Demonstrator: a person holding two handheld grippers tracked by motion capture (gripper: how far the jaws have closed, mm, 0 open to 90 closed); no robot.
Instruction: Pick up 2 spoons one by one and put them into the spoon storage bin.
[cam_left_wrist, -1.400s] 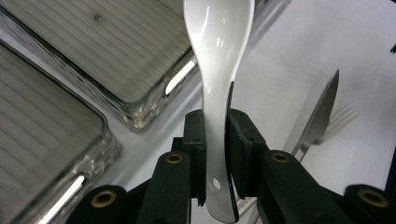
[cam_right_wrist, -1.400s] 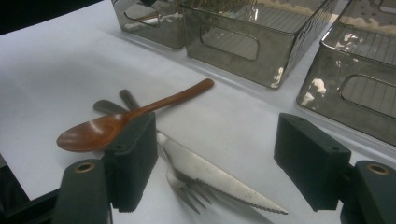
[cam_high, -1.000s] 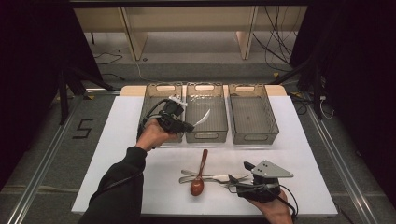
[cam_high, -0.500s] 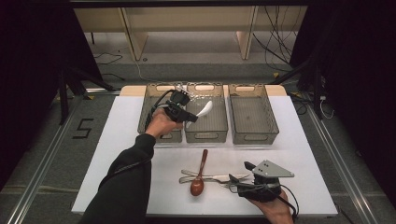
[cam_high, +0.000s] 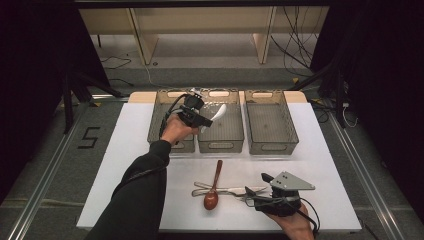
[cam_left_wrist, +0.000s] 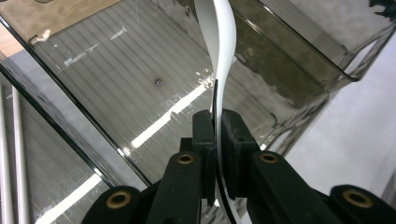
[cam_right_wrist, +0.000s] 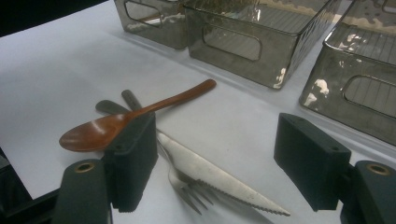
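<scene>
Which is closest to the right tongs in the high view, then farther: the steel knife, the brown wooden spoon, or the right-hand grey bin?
1. Steel knife, at the right tongs.
2. Brown wooden spoon, just left.
3. Right-hand grey bin, at the table's back.

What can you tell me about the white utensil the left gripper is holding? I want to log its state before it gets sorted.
The white utensil is a thin, smooth, curved strip, plastic by the look of it; which kind of cutlery it is cannot be told. The left gripper is shut on it, its pads pressing both flat sides, with the long end rising past the fingertips and a shorter end trailing back between the jaws. It hangs in the air above the middle bin of three smoky clear bins, touching nothing but the gripper.
</scene>
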